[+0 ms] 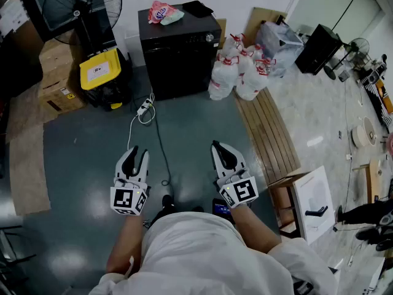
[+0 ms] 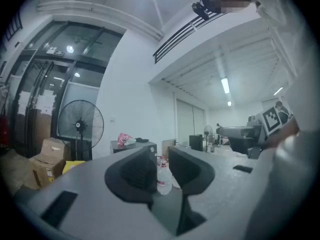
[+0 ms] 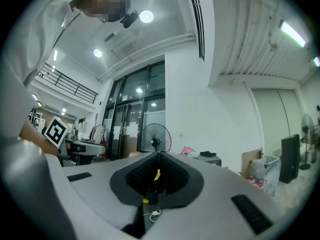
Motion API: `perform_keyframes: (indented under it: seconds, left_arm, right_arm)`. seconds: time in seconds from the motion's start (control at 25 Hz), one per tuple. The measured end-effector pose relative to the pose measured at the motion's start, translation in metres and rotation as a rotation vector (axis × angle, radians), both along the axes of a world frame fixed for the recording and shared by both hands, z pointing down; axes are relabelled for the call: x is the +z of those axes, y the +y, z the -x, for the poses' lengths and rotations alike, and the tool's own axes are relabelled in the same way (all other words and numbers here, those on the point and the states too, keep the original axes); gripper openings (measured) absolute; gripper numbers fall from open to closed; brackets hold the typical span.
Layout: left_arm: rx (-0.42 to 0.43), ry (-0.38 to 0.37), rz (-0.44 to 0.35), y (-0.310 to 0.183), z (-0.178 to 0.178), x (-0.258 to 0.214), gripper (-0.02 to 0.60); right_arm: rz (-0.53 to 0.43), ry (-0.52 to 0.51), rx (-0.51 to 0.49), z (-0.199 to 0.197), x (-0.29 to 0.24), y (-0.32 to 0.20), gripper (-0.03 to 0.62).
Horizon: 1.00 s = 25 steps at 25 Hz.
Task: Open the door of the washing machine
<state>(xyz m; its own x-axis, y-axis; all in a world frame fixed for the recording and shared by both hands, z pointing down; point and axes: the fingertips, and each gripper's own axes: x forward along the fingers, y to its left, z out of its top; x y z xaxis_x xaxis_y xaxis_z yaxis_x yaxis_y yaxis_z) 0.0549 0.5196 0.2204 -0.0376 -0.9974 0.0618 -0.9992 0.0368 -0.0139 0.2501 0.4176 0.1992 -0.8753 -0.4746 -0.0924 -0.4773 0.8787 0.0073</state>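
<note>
The washing machine [image 1: 179,54] is a black box-shaped unit against the far wall, door shut, with a pink bag [image 1: 161,11] and a dark item on top. It appears small and far off in the left gripper view [image 2: 132,146] and the right gripper view [image 3: 210,159]. Both grippers are held level in front of the person, well short of the machine. My left gripper [image 1: 137,157] [image 2: 162,159] is open with a narrow empty gap between its jaws. My right gripper [image 1: 222,152] [image 3: 158,156] has its jaw tips together, holding nothing.
A standing fan [image 1: 73,5], cardboard boxes [image 1: 58,72] and a yellow-and-black device [image 1: 101,75] stand left of the machine. Large water bottles [image 1: 236,72] and a wooden bench [image 1: 270,134] lie to its right. A white power strip and cable [image 1: 145,109] trail across the floor.
</note>
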Motion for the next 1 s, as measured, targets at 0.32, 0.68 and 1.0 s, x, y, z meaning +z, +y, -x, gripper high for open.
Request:
perform_keyframes:
  seconds: [0.32, 0.68, 1.0]
  left_arm:
    - [0.036, 0.030, 0.015, 0.006, -0.089, 0.020, 0.140]
    - [0.083, 0.058, -0.025, 0.024, -0.106, 0.010, 0.138]
    - [0.101, 0.072, -0.009, 0.036, -0.111, 0.017, 0.138]
  right_arm:
    - [0.062, 0.056, 0.033, -0.100, 0.048, 0.001, 0.034]
    - [0.041, 0.013, 0.033, -0.123, 0.038, 0.017, 0.037]
    - [0.072, 0.034, 0.013, -0.120, 0.041, 0.033, 0.035]
